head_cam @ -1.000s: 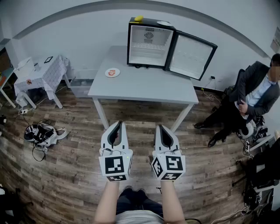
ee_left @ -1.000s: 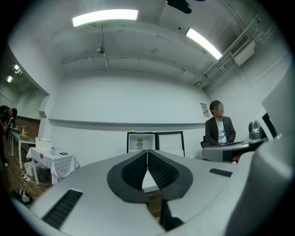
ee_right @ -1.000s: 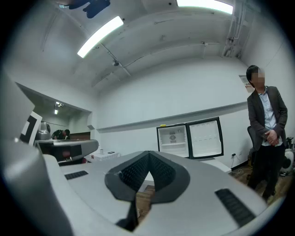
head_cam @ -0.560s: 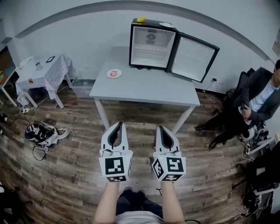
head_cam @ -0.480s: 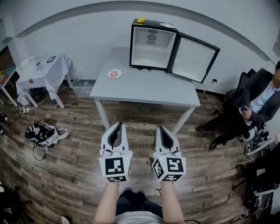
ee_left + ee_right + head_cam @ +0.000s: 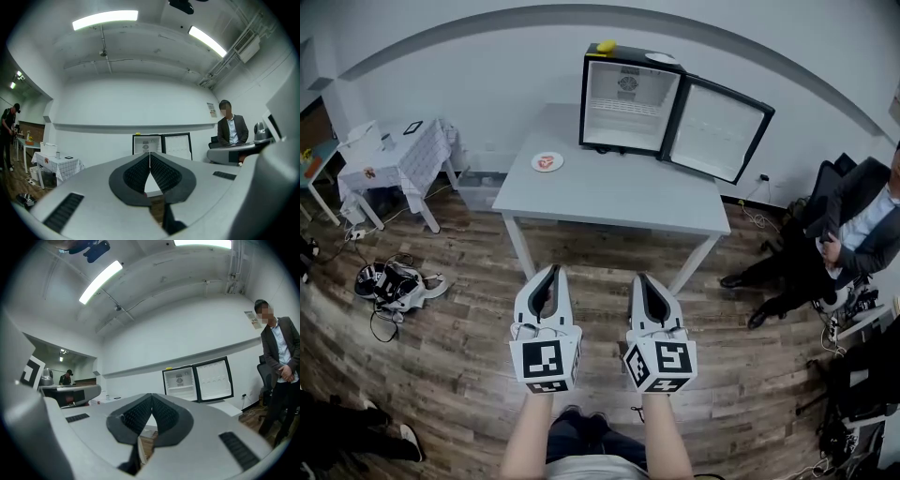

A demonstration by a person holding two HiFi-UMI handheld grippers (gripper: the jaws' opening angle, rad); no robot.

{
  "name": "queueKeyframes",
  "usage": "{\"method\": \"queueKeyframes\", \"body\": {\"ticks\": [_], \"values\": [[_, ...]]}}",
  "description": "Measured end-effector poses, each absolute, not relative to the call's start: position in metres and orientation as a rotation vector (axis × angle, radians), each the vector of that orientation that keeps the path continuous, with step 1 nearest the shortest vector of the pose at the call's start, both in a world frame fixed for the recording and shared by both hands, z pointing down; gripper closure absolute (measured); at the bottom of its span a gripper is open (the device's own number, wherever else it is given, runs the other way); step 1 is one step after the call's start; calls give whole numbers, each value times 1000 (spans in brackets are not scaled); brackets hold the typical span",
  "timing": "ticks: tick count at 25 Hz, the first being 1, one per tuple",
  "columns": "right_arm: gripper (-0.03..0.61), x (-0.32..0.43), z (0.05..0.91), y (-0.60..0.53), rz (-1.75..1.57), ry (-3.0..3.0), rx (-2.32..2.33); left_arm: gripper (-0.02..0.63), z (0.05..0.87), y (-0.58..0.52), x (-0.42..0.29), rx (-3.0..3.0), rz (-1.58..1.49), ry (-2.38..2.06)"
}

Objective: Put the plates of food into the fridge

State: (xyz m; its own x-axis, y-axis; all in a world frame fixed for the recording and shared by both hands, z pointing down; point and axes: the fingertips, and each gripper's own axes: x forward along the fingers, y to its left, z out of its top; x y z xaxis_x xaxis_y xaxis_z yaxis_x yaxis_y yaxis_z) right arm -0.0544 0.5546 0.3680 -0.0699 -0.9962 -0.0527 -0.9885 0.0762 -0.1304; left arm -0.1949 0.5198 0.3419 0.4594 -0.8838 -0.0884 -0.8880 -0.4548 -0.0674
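Head view | left gripper [image 6: 551, 270], right gripper [image 6: 639, 278] side by side over floor [image 6: 459, 328], short of tabletop [image 6: 614, 197] | fingers together on both, nothing between | plate [image 6: 547, 162] on tabletop's left side, apart from fridge [image 6: 630, 94] | fridge door [image 6: 717, 127] open, shelves bare

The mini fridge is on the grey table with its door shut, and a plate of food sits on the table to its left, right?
Not quite: the door is wide open, swung to the right, as the head view shows. The fridge is on the grey table, with the plate of food to its left.
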Motion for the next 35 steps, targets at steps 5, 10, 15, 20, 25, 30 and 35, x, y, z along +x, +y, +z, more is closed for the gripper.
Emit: {"method": "queueKeyframes", "body": {"ticks": [5, 10, 15, 20, 25, 30, 35], "values": [[566, -52, 374, 548, -108, 2246, -2015, 601, 346, 517, -197, -2567, 43, 1629], [566, -59, 380, 538, -141, 2281, -1984, 601, 351, 515, -211, -2535, 21, 1688], [566, -73, 385, 518, -153, 2320, -1949, 601, 357, 497, -229, -2506, 11, 1749], [566, -85, 391, 479, -164, 2332, -1947, 601, 363, 458, -247, -2496, 8, 1782], [566, -95, 391, 418, -164, 2339, -1942, 601, 361, 398, -261, -2490, 21, 1799], [566, -111, 381, 363, -130, 2355, -1935, 601, 354, 341, -278, -2481, 27, 1799], [565, -118, 380, 318, -146, 2334, -1955, 601, 351, 297, -291, -2481, 30, 1783]]}}
